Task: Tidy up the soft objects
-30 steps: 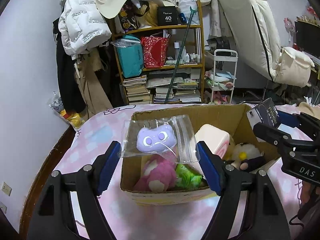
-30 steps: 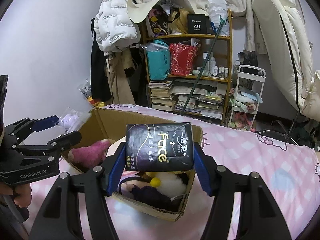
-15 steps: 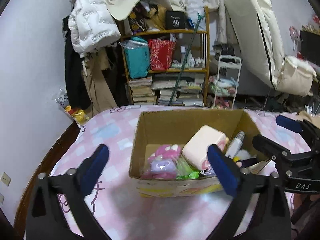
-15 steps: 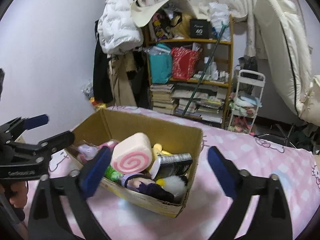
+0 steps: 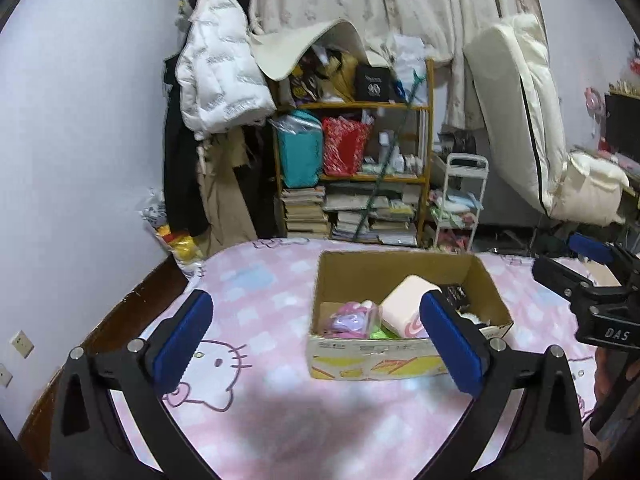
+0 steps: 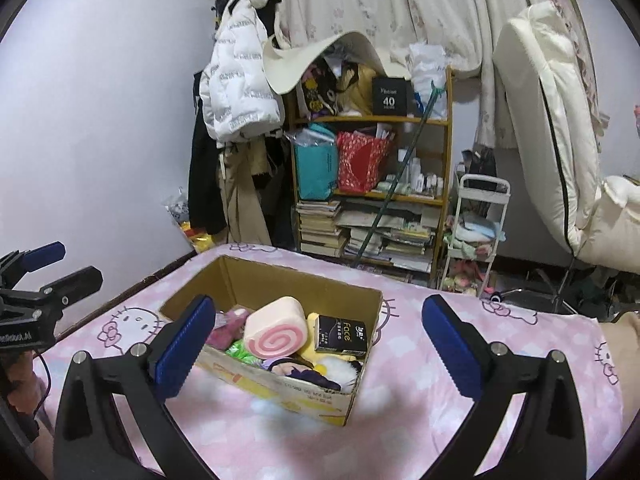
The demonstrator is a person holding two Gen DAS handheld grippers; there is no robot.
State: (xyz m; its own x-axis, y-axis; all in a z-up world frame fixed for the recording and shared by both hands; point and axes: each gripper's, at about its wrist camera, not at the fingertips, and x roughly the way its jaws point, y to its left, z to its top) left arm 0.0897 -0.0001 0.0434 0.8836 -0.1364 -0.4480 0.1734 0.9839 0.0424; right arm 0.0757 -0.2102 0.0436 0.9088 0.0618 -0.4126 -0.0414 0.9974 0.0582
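Pink checked cat-print bedsheet [image 6: 420,384]

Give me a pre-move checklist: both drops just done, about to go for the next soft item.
1. Left hand-held gripper empty: ok, its jaws are opening with nothing between them.
2. Right hand-held gripper empty and wide open: ok.
3. Black tissue pack inside the cardboard box: ok.
4. Bagged purple plush inside the box: ok.
5. Pink swirl cushion below the rim: not ok, it stands above the edge.
6. Next item located: cannot tell, none visible on the pink sheet.
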